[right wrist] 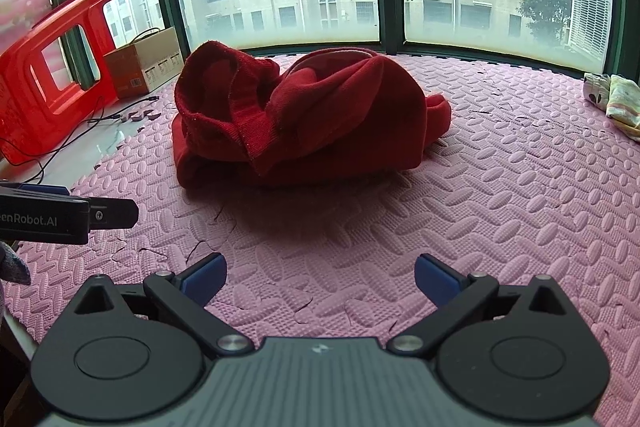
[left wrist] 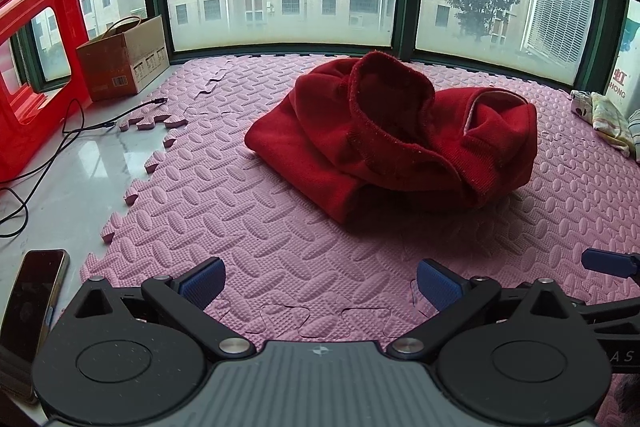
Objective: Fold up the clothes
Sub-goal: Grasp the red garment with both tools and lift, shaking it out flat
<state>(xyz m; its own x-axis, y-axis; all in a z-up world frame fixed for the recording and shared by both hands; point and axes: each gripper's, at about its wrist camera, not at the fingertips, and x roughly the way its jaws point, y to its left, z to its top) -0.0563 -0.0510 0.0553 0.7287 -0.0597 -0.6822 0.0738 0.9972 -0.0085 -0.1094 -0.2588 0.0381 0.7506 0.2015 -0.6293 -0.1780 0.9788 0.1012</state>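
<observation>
A red fleece garment point(left wrist: 392, 135) lies bunched in a loose heap on the pink foam mat point(left wrist: 248, 219), its ribbed collar standing up on top. The right wrist view shows the same garment point(right wrist: 312, 123) ahead and slightly left on the mat point(right wrist: 500, 211). My left gripper point(left wrist: 320, 285) hovers low over the mat, short of the heap, open with nothing between its blue pads. My right gripper point(right wrist: 320, 281) is likewise open and empty, short of the garment. The left gripper's body point(right wrist: 68, 215) shows at the left edge of the right wrist view.
A red plastic stool point(left wrist: 36, 75) and a cardboard box point(left wrist: 124, 63) stand at the far left by the window. Black cables point(left wrist: 60, 143) trail over the bare white floor. A phone point(left wrist: 34, 307) lies near left. Folded pale cloths point(left wrist: 604, 119) sit at the right edge.
</observation>
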